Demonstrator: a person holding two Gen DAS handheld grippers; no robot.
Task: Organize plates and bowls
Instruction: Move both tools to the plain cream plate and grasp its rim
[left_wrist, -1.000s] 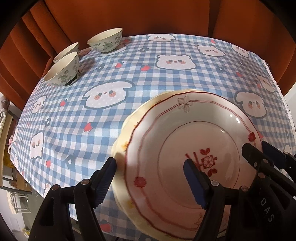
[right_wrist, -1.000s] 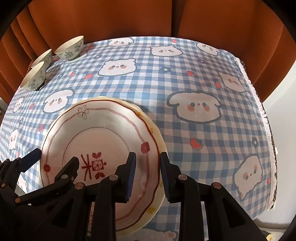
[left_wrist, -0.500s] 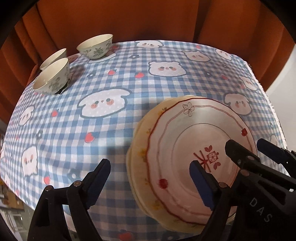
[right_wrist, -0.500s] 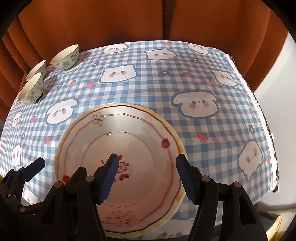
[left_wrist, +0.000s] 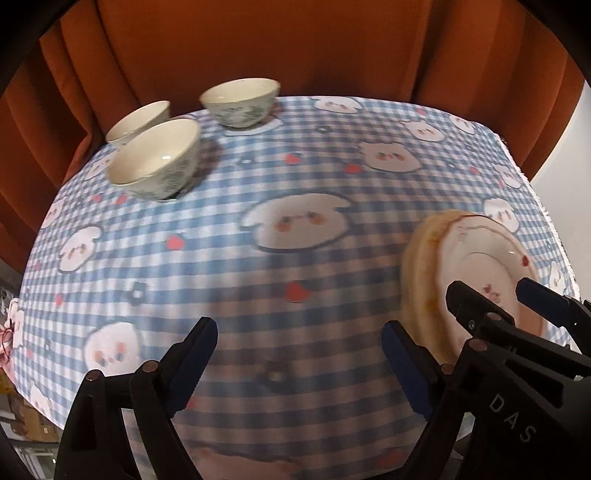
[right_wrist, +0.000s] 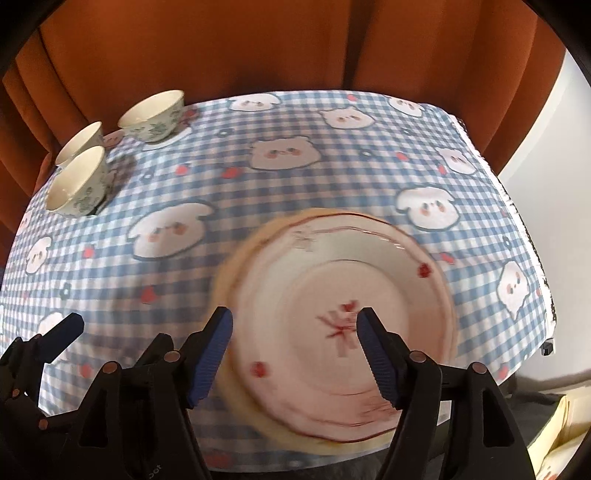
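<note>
A round white ceramic plate with a wavy red rim line and a red flower mark at its centre (right_wrist: 343, 321) lies flat on top of a pale yellow plate (right_wrist: 231, 273), whose edge shows as a crescent along the 9 o'clock side. The stack sits on the worktop, which is covered by a blue-and-white checked tablecloth printed with white bear faces (right_wrist: 295, 192), at about 5 o'clock in the right wrist view and at 3 o'clock in the left wrist view.

The right gripper (right_wrist: 295, 350) hangs over the near part of the top plate with its jaws spread wide, holding nothing. The left gripper (left_wrist: 299, 365) is beside the stack, over bare cloth at 6 o'clock in its own view, jaws also wide and holding nothing.

Three cream ceramic bowls with green floral patterns stand upright near the far left corner of the worktop, at about 10 o'clock: the nearest bowl (left_wrist: 155, 162), a second bowl (left_wrist: 138, 120) just behind it, and a third bowl (left_wrist: 240, 101) set slightly apart to the right. A rust-orange pleated curtain (left_wrist: 258, 48) hangs behind the worktop.
</note>
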